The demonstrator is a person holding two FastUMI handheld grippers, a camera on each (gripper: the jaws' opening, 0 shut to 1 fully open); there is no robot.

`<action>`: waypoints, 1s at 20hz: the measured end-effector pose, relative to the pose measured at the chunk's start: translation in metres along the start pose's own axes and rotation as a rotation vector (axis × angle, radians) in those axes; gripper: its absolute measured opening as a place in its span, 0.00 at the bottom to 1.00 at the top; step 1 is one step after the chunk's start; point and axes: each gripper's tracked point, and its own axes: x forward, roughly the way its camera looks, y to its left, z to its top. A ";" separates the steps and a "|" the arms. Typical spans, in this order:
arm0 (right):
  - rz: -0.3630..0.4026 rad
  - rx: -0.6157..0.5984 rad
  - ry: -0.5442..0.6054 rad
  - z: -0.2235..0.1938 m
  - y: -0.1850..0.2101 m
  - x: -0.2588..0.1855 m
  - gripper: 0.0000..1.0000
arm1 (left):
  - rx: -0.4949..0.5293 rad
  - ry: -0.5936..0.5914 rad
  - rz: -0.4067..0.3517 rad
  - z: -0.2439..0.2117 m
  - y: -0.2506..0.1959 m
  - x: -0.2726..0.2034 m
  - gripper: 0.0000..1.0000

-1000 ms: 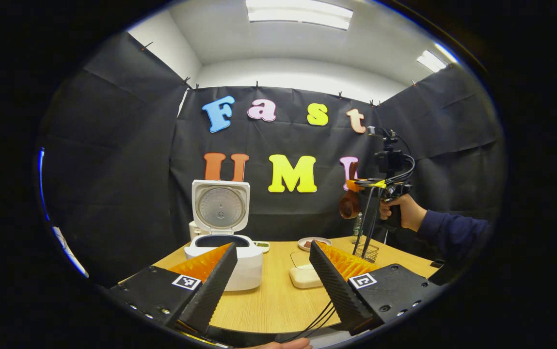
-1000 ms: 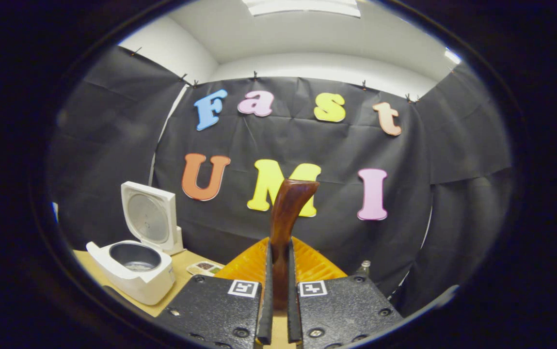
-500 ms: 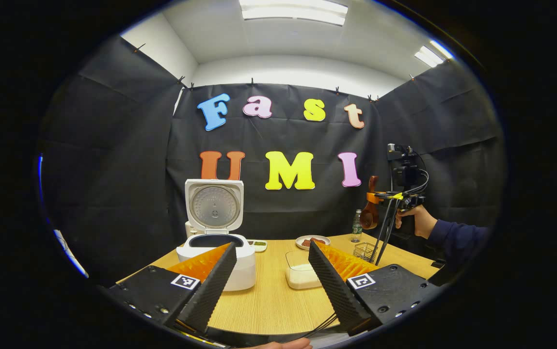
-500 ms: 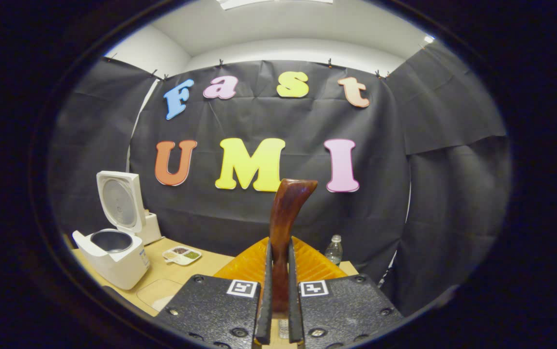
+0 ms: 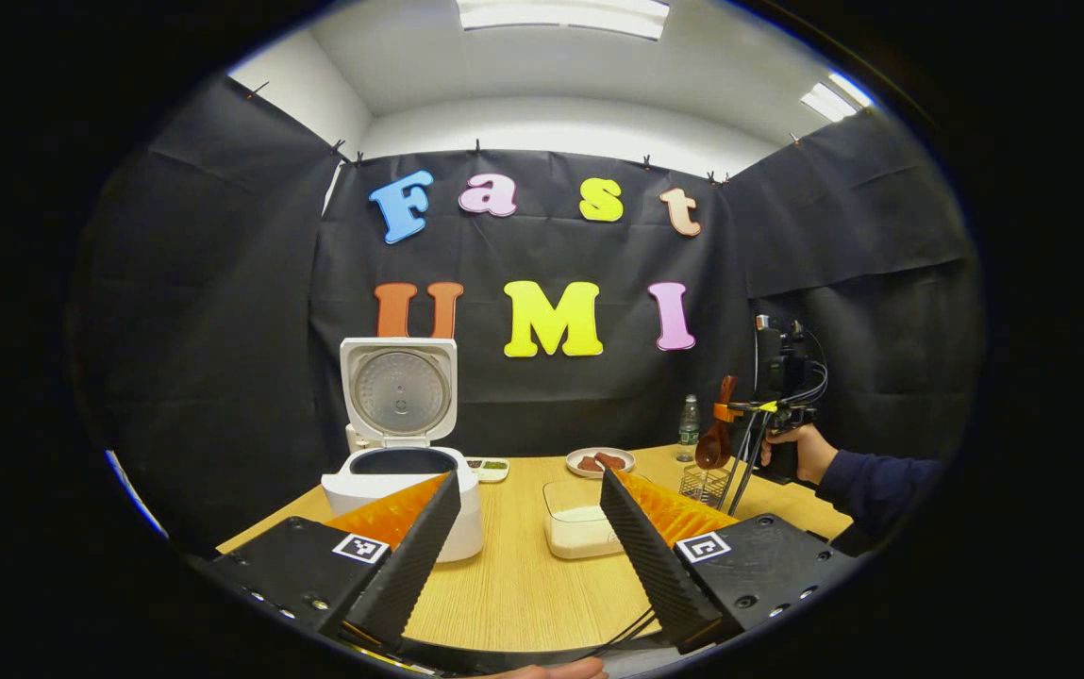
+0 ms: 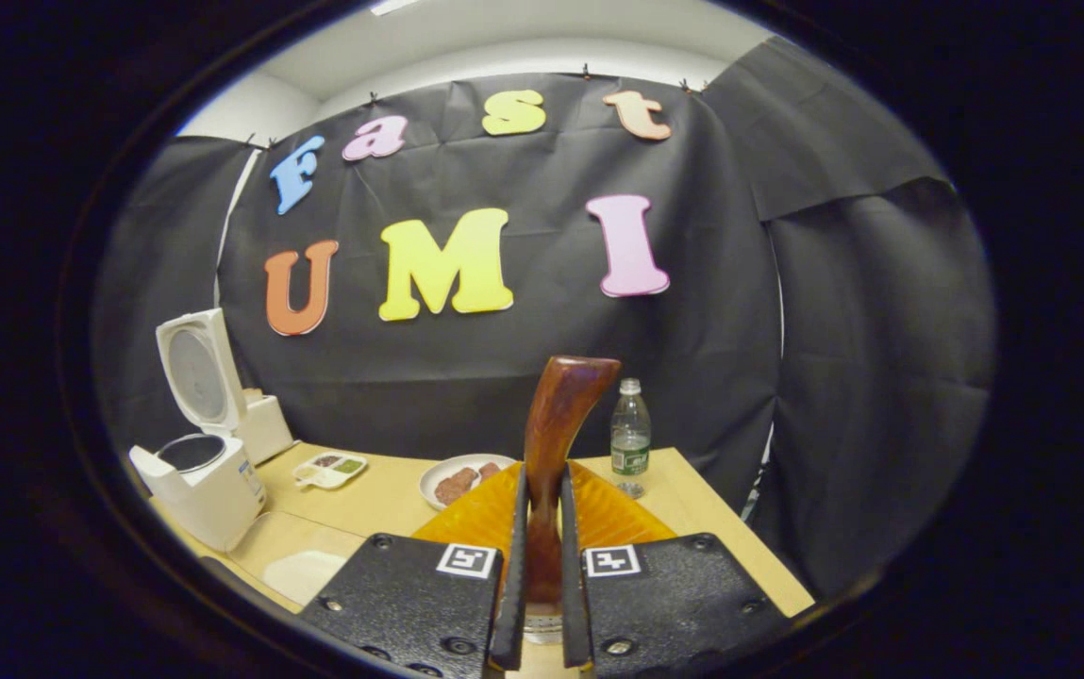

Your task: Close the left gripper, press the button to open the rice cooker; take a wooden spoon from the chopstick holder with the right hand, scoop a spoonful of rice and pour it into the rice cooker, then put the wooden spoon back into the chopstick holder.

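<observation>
Right gripper (image 6: 539, 566): jaws clamped narrow on the spoon (image 6: 553, 443), handle pinched between both fingers, its top end rising upright above them. In the left gripper view the same gripper (image 5: 740, 415) hangs over the holder (image 5: 704, 485) at the far right of the surface, jaws pointing down, spoon bowl (image 5: 714, 445) just above the holder's rim. A hand (image 5: 792, 451) grips it from the right, dark sleeve (image 5: 872, 481) running off to the edge.

Left gripper (image 5: 527, 556): jaws wide apart, holding nothing, level and low over the near edge of the surface (image 5: 523, 585), facing the back wall.

Surface: pale wood. Cooker (image 5: 402, 471) at left, lid open and standing upright, pot dark inside. Rice box (image 5: 579, 528) near centre, right of the cooker, white rice in it. Behind: small divided dish (image 5: 488, 466), plate (image 5: 600, 461) with brown pieces, bottle (image 5: 688, 426) by the wall.

Room: black cloth on three sides, white ceiling with strip lights (image 5: 562, 13).
</observation>
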 end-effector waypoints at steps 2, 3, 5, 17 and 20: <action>0.035 0.025 0.038 -0.011 -0.001 0.006 0.21 | 0.007 0.010 -0.004 -0.004 -0.003 0.002 0.95; 0.066 0.036 0.037 -0.012 0.002 0.006 0.23 | 0.010 0.015 -0.004 -0.005 -0.002 0.005 0.95; 0.035 0.029 0.013 -0.008 -0.014 0.006 0.44 | 0.008 0.029 0.000 -0.010 -0.002 0.009 0.95; -0.047 0.002 -0.143 0.054 -0.004 -0.077 1.00 | -0.021 0.060 0.026 -0.010 0.014 0.075 0.95; -0.047 0.032 -0.148 0.059 0.008 -0.111 1.00 | -0.030 0.054 0.044 0.003 0.030 0.098 0.95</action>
